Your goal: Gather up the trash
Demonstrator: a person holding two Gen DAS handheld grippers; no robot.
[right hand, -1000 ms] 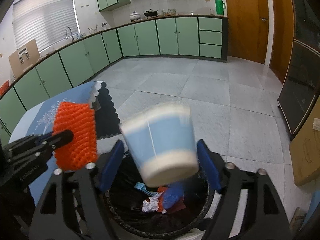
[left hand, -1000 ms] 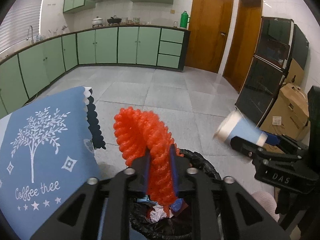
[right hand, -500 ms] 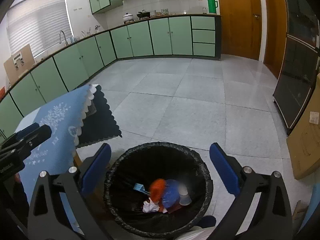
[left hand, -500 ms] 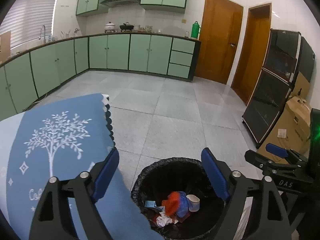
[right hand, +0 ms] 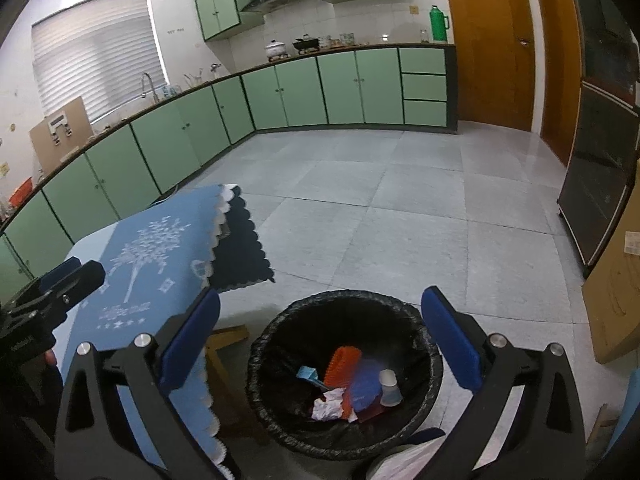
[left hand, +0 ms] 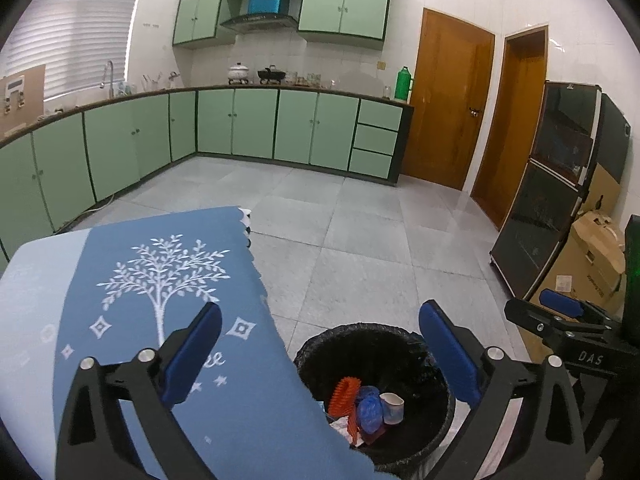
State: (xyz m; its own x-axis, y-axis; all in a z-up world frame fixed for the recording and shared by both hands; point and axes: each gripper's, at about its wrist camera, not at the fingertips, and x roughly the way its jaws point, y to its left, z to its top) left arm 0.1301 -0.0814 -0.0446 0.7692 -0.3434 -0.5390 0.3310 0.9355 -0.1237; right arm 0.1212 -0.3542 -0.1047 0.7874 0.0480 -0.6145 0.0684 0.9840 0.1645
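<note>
A black-lined trash bin (left hand: 360, 328) (right hand: 344, 296) stands on the floor beside the table. Inside it lie an orange foam net (left hand: 344, 392) (right hand: 342, 364), a blue-and-white paper cup (left hand: 392, 402) (right hand: 389, 386), a blue wrapper (right hand: 362, 390) and crumpled white paper (right hand: 328, 402). My left gripper (left hand: 320, 312) hovers above the bin's left edge and the table corner; its jaws are opening with nothing between them. My right gripper (right hand: 320, 300) hangs over the bin, open and empty. Each gripper shows at the edge of the other's view.
A blue tablecloth (left hand: 160, 280) (right hand: 160, 248) with a white tree print covers the table left of the bin. Green cabinets (left hand: 256, 124) line the far walls. A black cabinet (left hand: 552, 208) and cardboard boxes (left hand: 592, 264) stand at the right. Grey tiled floor (right hand: 400, 220) stretches beyond the bin.
Both grippers opened wide and rose. The orange foam net left the left jaws and the paper cup left the right jaws; both now lie in the bin.
</note>
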